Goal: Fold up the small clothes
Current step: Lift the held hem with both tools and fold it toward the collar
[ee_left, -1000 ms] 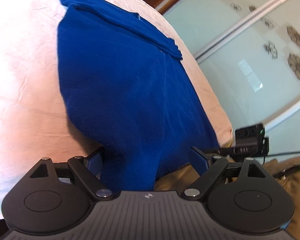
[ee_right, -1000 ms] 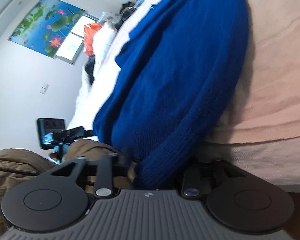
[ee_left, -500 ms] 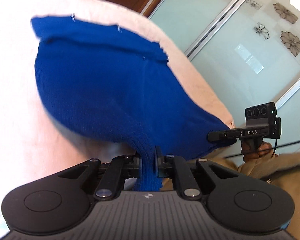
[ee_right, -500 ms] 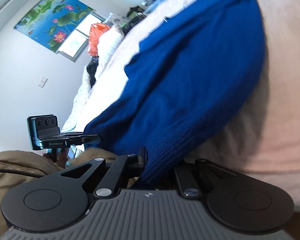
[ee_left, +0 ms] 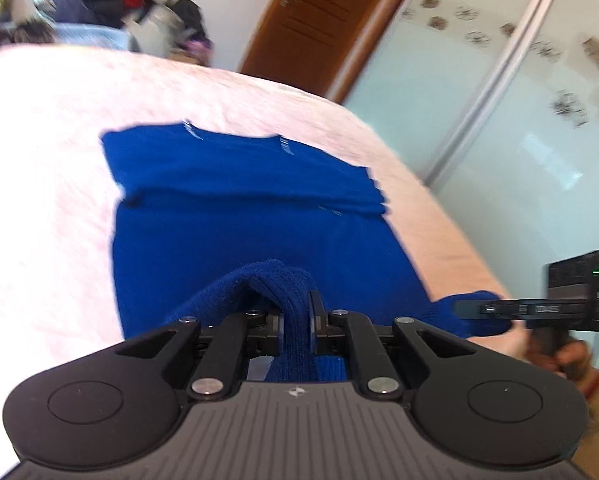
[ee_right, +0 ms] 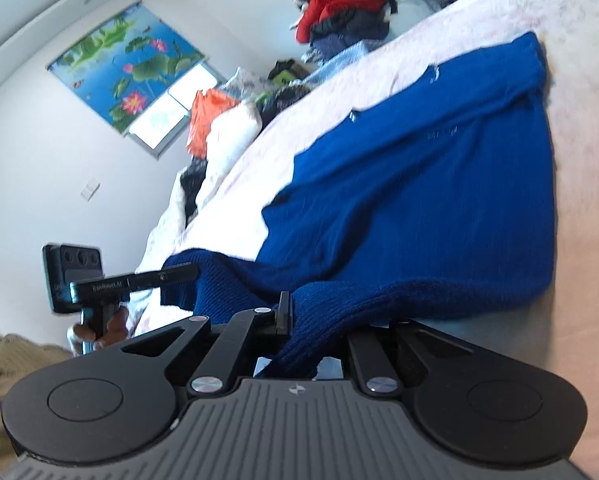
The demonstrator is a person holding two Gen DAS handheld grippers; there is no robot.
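Blue sweater (ee_left: pixel 239 232) hem pinched in left gripper (ee_left: pixel 296 322), right gripper (ee_right: pixel 299 320), bed (ee_left: pixel 51 160) beneath

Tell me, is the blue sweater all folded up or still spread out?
Partly folded: the blue sweater lies mostly spread on the bed, its far end doubled over, near hem lifted.

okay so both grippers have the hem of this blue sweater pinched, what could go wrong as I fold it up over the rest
1. The left gripper clamps a bunched wad of the sweater, so the fold may come out creased.
2. The right gripper holds thick ribbed hem with one finger hidden under cloth; it might slip free.
3. The sweater lies on a soft pink bedcover, so the bottom layer may drag and wrinkle.
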